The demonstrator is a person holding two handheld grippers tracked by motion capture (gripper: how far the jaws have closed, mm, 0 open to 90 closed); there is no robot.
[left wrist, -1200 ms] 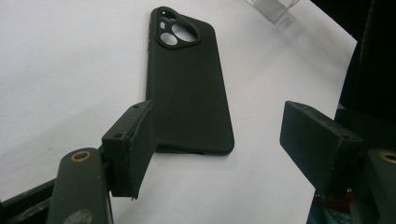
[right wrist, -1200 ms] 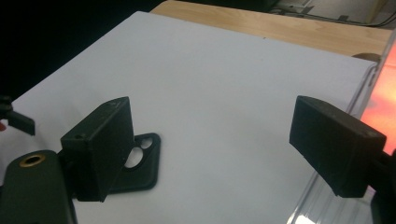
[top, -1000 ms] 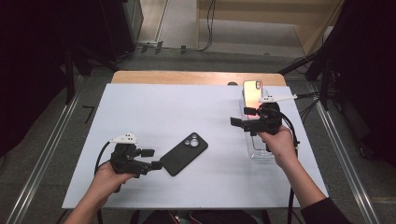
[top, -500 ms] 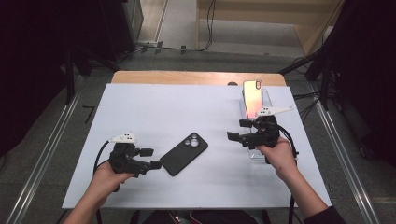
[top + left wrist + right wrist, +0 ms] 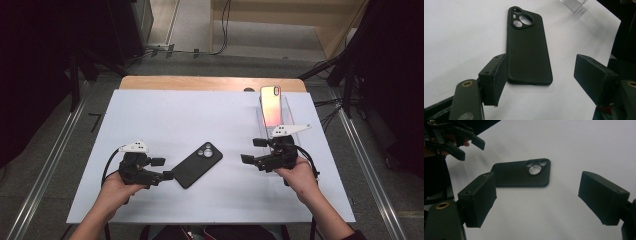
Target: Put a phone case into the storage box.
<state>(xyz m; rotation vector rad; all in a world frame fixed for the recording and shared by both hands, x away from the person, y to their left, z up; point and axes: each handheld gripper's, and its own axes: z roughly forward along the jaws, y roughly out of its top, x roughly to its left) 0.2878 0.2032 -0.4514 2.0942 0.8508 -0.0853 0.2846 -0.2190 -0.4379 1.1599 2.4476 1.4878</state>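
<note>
A black phone case (image 5: 196, 164) lies face down and untouched on the white table (image 5: 190, 115), midway between the two hands, as the left gripper (image 5: 162, 169) sits just beside its lower end and the right gripper (image 5: 250, 151) faces it from farther off, both with jaws spread wide and empty.

The white table sheet (image 5: 210, 120) is evenly and brightly lit from above in the high view, while the surrounding floor and room are left dim to black. Soft, short shadows are cast beside the black phone case (image 5: 527, 47). Both gripper views are rendered soft and slightly grainy; the near jaws are blurred, and a mild colour cast is observed.
</note>
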